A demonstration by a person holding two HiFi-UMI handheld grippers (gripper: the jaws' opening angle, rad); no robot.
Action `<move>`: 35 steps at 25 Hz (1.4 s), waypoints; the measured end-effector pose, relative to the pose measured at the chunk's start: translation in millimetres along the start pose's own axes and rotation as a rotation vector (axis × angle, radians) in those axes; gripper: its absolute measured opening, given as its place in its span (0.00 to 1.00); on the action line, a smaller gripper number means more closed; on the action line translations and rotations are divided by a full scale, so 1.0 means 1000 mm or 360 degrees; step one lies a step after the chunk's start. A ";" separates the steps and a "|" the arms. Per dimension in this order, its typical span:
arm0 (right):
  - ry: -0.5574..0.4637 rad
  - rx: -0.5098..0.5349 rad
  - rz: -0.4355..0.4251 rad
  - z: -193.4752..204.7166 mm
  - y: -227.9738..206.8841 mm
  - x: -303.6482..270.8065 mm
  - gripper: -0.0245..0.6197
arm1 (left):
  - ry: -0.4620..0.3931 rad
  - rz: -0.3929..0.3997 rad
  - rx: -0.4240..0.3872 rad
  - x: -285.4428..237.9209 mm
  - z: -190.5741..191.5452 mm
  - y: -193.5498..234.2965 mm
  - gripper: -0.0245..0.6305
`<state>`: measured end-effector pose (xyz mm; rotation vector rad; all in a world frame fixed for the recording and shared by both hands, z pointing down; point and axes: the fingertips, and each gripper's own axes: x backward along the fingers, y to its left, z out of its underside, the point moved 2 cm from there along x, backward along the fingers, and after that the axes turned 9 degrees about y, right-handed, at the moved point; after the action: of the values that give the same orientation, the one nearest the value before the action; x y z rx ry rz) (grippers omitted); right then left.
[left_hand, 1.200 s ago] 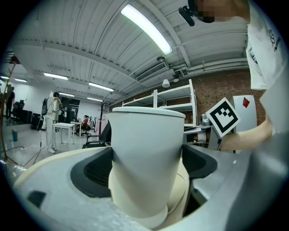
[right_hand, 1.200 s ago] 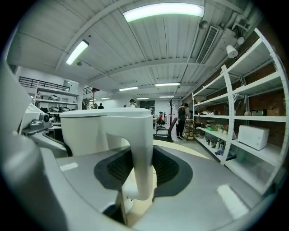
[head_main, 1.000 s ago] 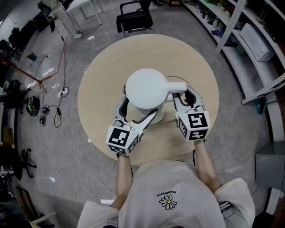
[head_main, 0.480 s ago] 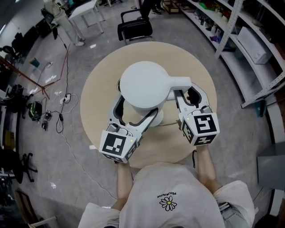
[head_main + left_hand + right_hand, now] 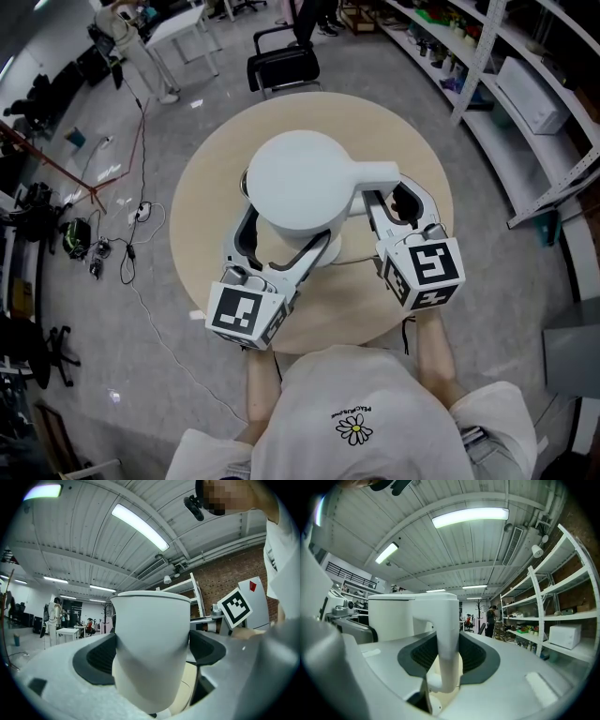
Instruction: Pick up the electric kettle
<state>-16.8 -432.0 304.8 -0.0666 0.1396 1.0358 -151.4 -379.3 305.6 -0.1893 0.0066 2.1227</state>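
Note:
A white electric kettle (image 5: 295, 178) hangs above the round table, held from both sides. My left gripper (image 5: 281, 225) is shut on its body (image 5: 150, 644); both dark pads (image 5: 101, 658) press against the body's sides. My right gripper (image 5: 394, 202) is shut on the kettle's handle (image 5: 375, 175). In the right gripper view the handle (image 5: 447, 639) stands upright between the ribbed pads (image 5: 476, 656). A white round base (image 5: 335, 249) lies on the table under the kettle, mostly hidden by it.
The round wooden table (image 5: 412, 131) stands on a grey floor. A black chair (image 5: 281, 52) is just behind it. Metal shelves (image 5: 525, 84) run along the right. Cables (image 5: 122, 225) lie on the floor at the left.
Both grippers have risen with the kettle, which looks larger and nearer in the head view. It has come up off its base.

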 end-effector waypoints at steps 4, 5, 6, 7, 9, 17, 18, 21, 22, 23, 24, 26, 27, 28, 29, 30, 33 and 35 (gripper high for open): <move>-0.0004 -0.0002 0.0008 -0.001 -0.001 0.005 0.24 | -0.0034 0.0019 0.0011 0.000 -0.005 -0.004 0.79; -0.0004 -0.0003 0.0011 -0.001 -0.001 0.007 0.24 | -0.0034 0.0023 0.0014 0.000 -0.004 -0.005 0.79; -0.0004 -0.0004 0.0012 0.000 -0.002 0.008 0.24 | -0.0021 0.0025 0.0012 0.000 -0.002 -0.007 0.79; -0.0003 -0.0007 0.0013 0.000 -0.003 0.010 0.24 | -0.0006 0.0027 0.0007 0.000 0.000 -0.008 0.79; -0.0006 -0.0015 0.0014 0.001 -0.003 0.012 0.24 | 0.0002 0.0029 -0.0004 0.000 0.000 -0.010 0.80; -0.0026 -0.0018 0.0011 -0.006 -0.001 0.019 0.24 | -0.0018 0.0024 -0.0004 0.004 -0.009 -0.013 0.80; -0.0026 -0.0021 0.0007 -0.006 -0.002 0.020 0.24 | -0.0018 0.0023 -0.0006 0.004 -0.009 -0.014 0.80; -0.0024 -0.0025 0.0001 -0.004 0.000 0.022 0.24 | -0.0014 0.0020 -0.0004 0.006 -0.008 -0.015 0.80; -0.0025 -0.0025 0.0000 -0.004 0.000 0.022 0.24 | -0.0013 0.0019 -0.0003 0.007 -0.007 -0.015 0.80; -0.0026 -0.0024 -0.0001 -0.003 0.001 0.023 0.24 | -0.0014 0.0019 -0.0002 0.008 -0.007 -0.015 0.80; -0.0028 -0.0024 -0.0002 -0.003 0.002 0.023 0.24 | -0.0017 0.0019 -0.0001 0.008 -0.007 -0.015 0.80; -0.0035 -0.0023 -0.0003 -0.004 0.003 0.024 0.24 | -0.0024 0.0020 0.0002 0.009 -0.007 -0.015 0.80; -0.0038 -0.0023 -0.0003 -0.005 0.004 0.025 0.24 | -0.0030 0.0020 0.0006 0.010 -0.008 -0.015 0.80; -0.0040 -0.0023 -0.0003 -0.005 0.005 0.025 0.24 | -0.0040 0.0020 0.0010 0.011 -0.009 -0.015 0.80; -0.0041 -0.0023 -0.0003 -0.005 0.006 0.026 0.24 | -0.0059 0.0018 0.0017 0.012 -0.012 -0.015 0.80; -0.0043 -0.0024 -0.0004 -0.005 0.006 0.026 0.24 | -0.0077 0.0017 0.0021 0.012 -0.014 -0.015 0.80; -0.0047 -0.0027 -0.0004 -0.007 0.007 0.025 0.24 | -0.0045 0.0016 0.0003 0.013 -0.011 -0.013 0.80; -0.0050 -0.0026 -0.0001 -0.007 0.007 0.026 0.24 | -0.0036 0.0020 0.0001 0.013 -0.010 -0.013 0.80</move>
<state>-10.7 -407.3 294.2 -0.0654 0.1028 1.0370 -146.0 -361.8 295.0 -0.1656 -0.0049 2.1373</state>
